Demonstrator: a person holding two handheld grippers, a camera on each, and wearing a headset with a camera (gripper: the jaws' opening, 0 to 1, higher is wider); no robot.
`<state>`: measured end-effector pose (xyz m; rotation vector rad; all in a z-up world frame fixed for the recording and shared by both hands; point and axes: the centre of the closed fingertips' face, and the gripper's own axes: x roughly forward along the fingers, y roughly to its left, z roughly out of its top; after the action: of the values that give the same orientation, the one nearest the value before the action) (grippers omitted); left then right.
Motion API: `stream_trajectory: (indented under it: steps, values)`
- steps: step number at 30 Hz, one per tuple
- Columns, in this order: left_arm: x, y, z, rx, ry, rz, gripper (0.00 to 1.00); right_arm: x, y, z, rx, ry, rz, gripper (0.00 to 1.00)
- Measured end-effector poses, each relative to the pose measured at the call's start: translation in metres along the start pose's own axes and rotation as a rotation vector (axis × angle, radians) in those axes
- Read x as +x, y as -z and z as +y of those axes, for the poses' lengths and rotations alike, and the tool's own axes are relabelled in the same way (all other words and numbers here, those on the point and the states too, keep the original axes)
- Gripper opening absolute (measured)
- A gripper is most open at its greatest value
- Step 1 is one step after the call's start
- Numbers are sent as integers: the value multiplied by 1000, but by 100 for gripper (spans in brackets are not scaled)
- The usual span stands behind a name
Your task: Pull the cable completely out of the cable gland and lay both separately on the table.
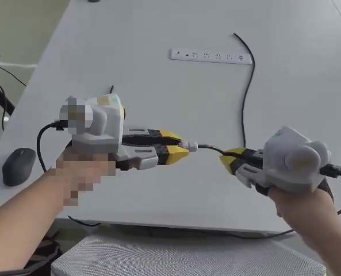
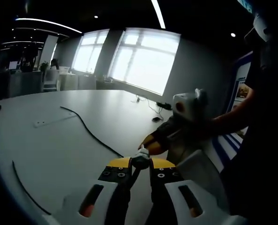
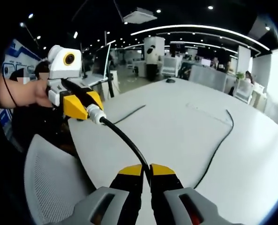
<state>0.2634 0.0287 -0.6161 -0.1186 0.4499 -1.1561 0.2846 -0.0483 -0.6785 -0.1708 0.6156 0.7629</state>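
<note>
Head view: the left claw (image 1: 182, 145) is clamped on the gland (image 1: 190, 146), which sits at its yellow tips. The cable (image 1: 212, 149) leaves the gland and runs a short way across to the right claw (image 1: 225, 156), whose tips are closed on it. Both claws are held above the near edge of the table (image 1: 158, 86), tips facing each other and near together. Beyond the claws lies a power strip (image 1: 211, 56), and its cord (image 1: 248, 86) curves back toward the right claw. A mouse (image 1: 19, 165) sits on the table behind the left claw. A mesh chair (image 1: 187, 256) is below both.

Left gripper view: the left claw (image 2: 139, 168) pinches the gland (image 2: 140, 157) between its tips. Just ahead is the right claw (image 2: 148, 142), held in a hand (image 2: 176, 133). The cord (image 2: 92, 133) and the strip (image 2: 49, 123) lie on the table (image 2: 59, 154), off to the claw's left.

Right gripper view: the right claw (image 3: 146, 169) is closed on the cable (image 3: 124, 138). The cable rises ahead and to the left, into the gland (image 3: 96, 115). The gland is gripped in the left claw (image 3: 88, 108). The cable end is in the gland, not pulled free. The chair (image 3: 49, 178) is to the claw's left. The table (image 3: 176, 122) and the cord (image 3: 218, 145) are ahead and to its right.
</note>
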Motion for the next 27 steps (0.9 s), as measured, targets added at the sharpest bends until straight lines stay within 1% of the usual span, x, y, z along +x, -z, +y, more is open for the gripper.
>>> stream_trajectory:
  steps: [1, 2, 4, 5, 8, 11, 16, 18, 20, 22, 24, 25, 27]
  values:
    - [0, 0, 0, -1, -1, -2, 15, 0, 2, -1, 25, 4, 0, 0]
    - [0, -1, 0, 4, -5, -4, 15, 0, 4, -4, 50, 19, 1, 0]
    - [1, -2, 0, 5, -4, -4, 15, 0, 6, -6, 71, 30, 0, 0]
    - [1, -3, -1, 9, -3, -5, 15, 0, 7, -7, 98, 41, -2, 0]
    - [2, -1, -3, 17, -5, 3, 15, 1, 12, -6, 122, 46, 11, 0]
    - [1, 1, -4, 17, -6, 7, 15, 2, 15, -2, 98, 49, 18, 0]
    - [-2, 4, -4, 14, -8, 14, 15, 0, 16, 2, 119, 39, 19, 1]
    - [-3, 4, -3, 14, -12, 12, 15, 0, 15, 2, 105, 43, 8, 1]
    - [-4, 3, -2, 13, -18, 7, 15, 0, 14, 5, 83, 32, 7, 1]
    - [-5, 2, -1, 9, -19, 4, 15, -2, 12, 5, 51, 39, 0, 2]
    - [-6, 1, 0, 8, -22, 2, 15, -3, 11, 7, 45, 35, 5, 2]
    - [-7, 0, 0, 5, -24, -2, 15, -5, 9, 8, 40, 32, 8, 3]
    - [-7, 0, 1, 1, -25, -4, 15, -7, 5, 10, 4, 33, 8, 10]
